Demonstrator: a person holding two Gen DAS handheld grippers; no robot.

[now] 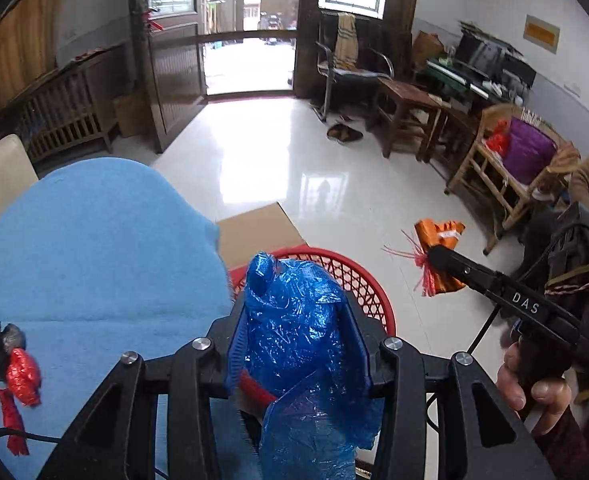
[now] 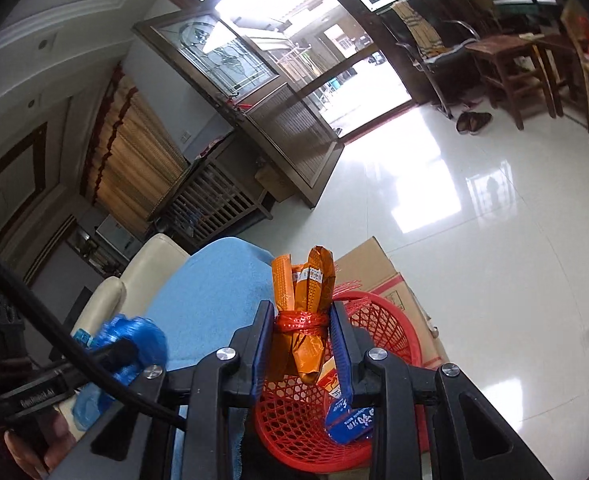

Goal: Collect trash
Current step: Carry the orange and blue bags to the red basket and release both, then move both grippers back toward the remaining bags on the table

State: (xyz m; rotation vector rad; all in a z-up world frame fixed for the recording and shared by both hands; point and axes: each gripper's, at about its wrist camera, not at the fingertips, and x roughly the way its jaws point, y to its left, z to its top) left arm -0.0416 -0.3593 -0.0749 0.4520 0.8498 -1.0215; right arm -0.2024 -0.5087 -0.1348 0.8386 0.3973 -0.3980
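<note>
So, quick status from my end: both hands are loaded and I'm hanging right around the red mesh basket (image 2: pixel 314 412), which is my landmark for everything. My left gripper (image 1: pixel 300 344) has its jaws narrowed down onto a crumpled blue plastic bag (image 1: pixel 302 356), pads pressing it from both sides, and it sits just above the basket's near rim. My right gripper (image 2: pixel 304 344) is clamped on an orange foil wrapper (image 2: pixel 306 312) bundled with red plastic string (image 2: pixel 303 322); in the right wrist view that bundle hangs directly over the basket's opening, so I'd call it ready to drop. Already inside the basket I can see a blue snack packet (image 2: pixel 350 420) and what looks like another printed wrapper under it, so some of the job is done. Still left: on the blue towel (image 1: pixel 94 248) beside the basket, over on its far left side, there's a red plastic scrap (image 1: pixel 22 378) touching a dark crumpled wad (image 1: pixel 0 348), neither picked up yet. A flattened cardboard box (image 2: pixel 378 268) lies under and behind the basket; can't tell if that counts as trash. My guess is roughly halfway, with two drops pending and one more trip to the towel.
</note>
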